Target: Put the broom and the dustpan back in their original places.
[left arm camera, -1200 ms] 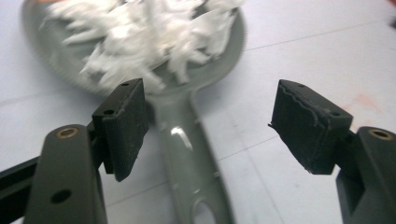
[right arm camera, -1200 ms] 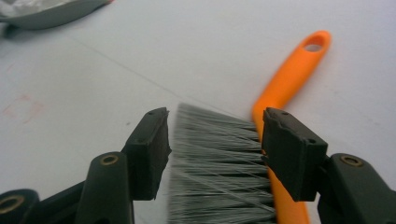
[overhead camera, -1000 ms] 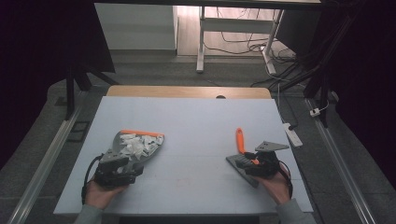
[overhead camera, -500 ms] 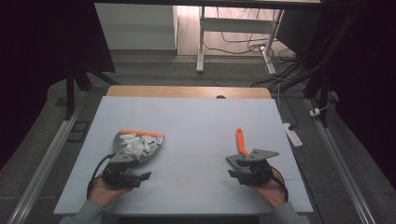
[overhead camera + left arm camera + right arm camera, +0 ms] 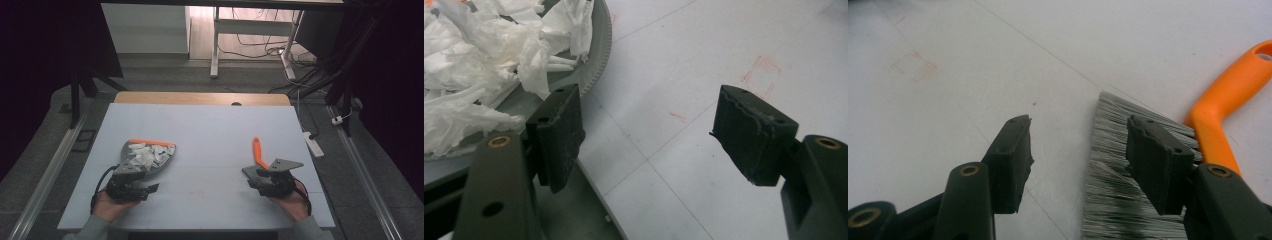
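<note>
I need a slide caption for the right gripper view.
Open right gripper over the grey bristles of an orange-handled brush.

Standing here, the high camera sits above the person's edge, looking forward and down over the whole table [image 5: 210,125] and the floor beyond. Each gripper camera rides low, close to the tabletop (really close), looking along its jaws; all share that white surface.

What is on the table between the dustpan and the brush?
Nothing: in the high view, bare white table separates the grey paper-filled dustpan from the orange-handled grey-bristled brush.
</note>
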A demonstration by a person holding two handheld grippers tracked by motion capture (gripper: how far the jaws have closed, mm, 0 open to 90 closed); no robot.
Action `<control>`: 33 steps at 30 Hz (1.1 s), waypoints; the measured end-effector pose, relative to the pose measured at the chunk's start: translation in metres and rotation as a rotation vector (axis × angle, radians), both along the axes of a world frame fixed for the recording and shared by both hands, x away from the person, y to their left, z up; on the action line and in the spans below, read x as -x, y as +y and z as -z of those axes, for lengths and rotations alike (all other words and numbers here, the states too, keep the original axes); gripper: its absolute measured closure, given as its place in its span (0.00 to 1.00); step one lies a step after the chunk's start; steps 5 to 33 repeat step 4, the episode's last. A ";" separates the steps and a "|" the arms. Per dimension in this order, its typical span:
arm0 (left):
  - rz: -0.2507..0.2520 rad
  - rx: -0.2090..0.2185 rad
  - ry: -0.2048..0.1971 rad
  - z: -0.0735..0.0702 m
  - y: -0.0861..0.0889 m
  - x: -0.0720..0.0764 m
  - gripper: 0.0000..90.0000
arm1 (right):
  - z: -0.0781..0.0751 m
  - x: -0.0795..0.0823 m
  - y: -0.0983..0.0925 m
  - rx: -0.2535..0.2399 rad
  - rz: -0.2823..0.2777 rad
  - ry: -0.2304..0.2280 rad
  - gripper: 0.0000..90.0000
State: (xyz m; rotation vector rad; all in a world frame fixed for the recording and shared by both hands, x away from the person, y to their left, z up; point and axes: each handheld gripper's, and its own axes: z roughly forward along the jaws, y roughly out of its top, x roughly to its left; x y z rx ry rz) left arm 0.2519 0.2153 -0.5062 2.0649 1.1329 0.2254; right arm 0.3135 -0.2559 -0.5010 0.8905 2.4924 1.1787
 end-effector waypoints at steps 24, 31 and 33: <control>-0.009 0.001 -0.008 0.000 0.001 0.000 0.32 | 0.000 0.000 0.001 -0.010 -0.007 0.003 0.48; -0.009 0.001 -0.008 0.000 0.001 0.000 0.32 | 0.000 0.000 0.001 -0.010 -0.007 0.003 0.48; -0.009 0.001 -0.008 0.000 0.001 0.000 0.32 | 0.000 0.000 0.001 -0.010 -0.007 0.003 0.48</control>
